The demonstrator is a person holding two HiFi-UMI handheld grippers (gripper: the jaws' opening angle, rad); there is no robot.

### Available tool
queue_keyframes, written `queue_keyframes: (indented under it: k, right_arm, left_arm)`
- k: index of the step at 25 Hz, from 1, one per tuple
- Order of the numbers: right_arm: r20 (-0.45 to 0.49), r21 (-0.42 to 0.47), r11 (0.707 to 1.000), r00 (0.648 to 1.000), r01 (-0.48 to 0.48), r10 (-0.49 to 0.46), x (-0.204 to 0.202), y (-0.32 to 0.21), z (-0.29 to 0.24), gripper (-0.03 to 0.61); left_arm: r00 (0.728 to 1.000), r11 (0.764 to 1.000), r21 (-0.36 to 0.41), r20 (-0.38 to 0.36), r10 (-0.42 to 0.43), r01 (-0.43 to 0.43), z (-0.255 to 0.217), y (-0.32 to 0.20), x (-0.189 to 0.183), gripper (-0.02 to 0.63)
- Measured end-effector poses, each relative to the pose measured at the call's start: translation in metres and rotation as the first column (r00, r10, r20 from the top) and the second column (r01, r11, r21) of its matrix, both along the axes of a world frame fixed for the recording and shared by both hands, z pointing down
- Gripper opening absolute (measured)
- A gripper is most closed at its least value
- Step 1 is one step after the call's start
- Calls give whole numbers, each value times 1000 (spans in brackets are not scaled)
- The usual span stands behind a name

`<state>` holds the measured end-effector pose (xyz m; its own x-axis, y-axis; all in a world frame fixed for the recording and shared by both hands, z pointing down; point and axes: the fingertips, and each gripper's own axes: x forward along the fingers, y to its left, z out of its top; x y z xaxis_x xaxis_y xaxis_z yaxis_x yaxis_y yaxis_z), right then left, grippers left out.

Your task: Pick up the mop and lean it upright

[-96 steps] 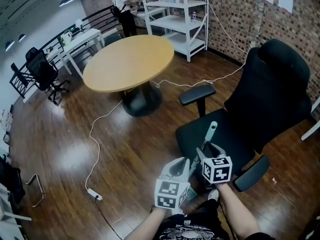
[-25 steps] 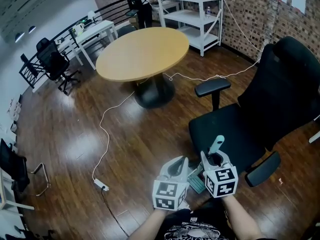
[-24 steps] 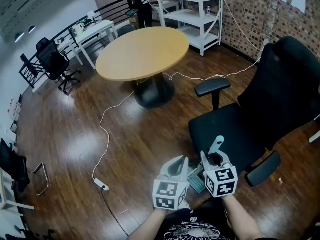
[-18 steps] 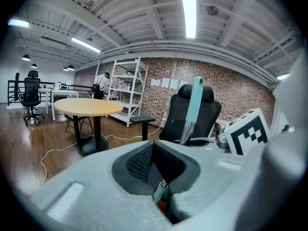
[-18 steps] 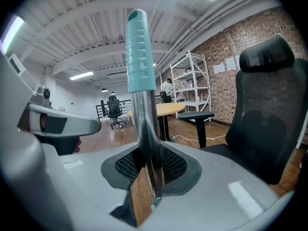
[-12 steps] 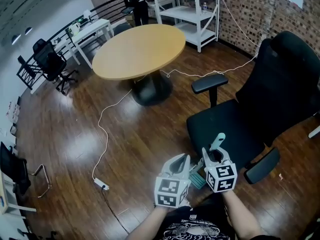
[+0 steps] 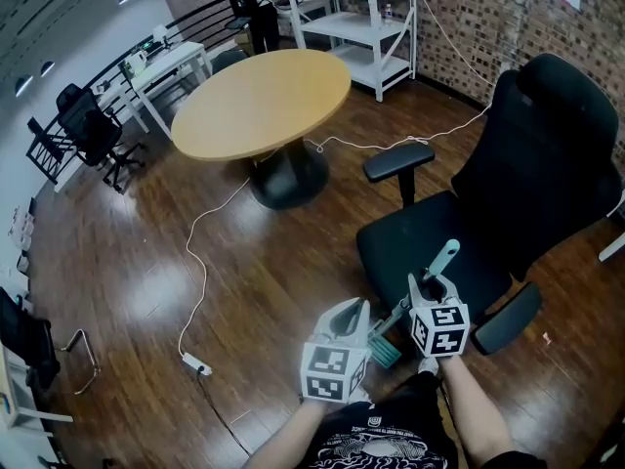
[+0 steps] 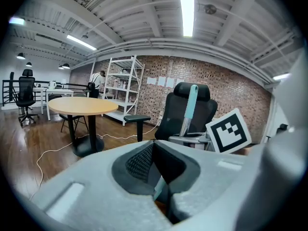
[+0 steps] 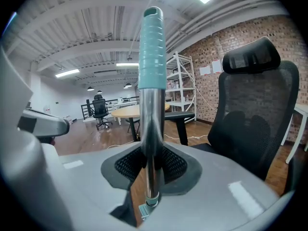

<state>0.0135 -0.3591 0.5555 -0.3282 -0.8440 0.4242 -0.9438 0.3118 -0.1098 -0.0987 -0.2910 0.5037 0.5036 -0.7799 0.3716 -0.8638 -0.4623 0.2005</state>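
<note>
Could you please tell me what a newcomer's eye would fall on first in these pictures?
First, the mop, its teal-gripped metal handle clamped in the right gripper at the bottom of the head view. Right behind it stands the big black office chair, and farther off the round wooden table, with a white cable snaking across the dark floor.

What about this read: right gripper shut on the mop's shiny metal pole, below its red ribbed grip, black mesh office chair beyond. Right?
No: the ribbed grip is teal, not red; the right gripper view shows it. The rest stands: the right gripper is shut on the mop's shiny metal pole below that grip, with the black mesh office chair beyond.
</note>
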Motion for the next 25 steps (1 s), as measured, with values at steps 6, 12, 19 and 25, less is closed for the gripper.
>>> queue_keyframes:
  k: [6,12,19,25]
  right_arm:
    - [2,-9,1000,1000,-7,7,1,1,-1,101]
    - [-6,-39,999,1000,3,-4,-1,7,10,118]
    - [-7,-41,999,1000,7,-8,-3,9,9,117]
    - [-6,-44,999,1000,16,-16,-5,12,8,117]
  left_arm:
    - [1000,1000,2,1,7,-7,-3,1,4,0]
    - [1000,1000,-1,1,3,-3,0,3,2,0]
    - [1000,1000,0,0,5,-5,0,4,2,0]
    - [1000,1000,-4,-1,5,-5,-1,3,3,0]
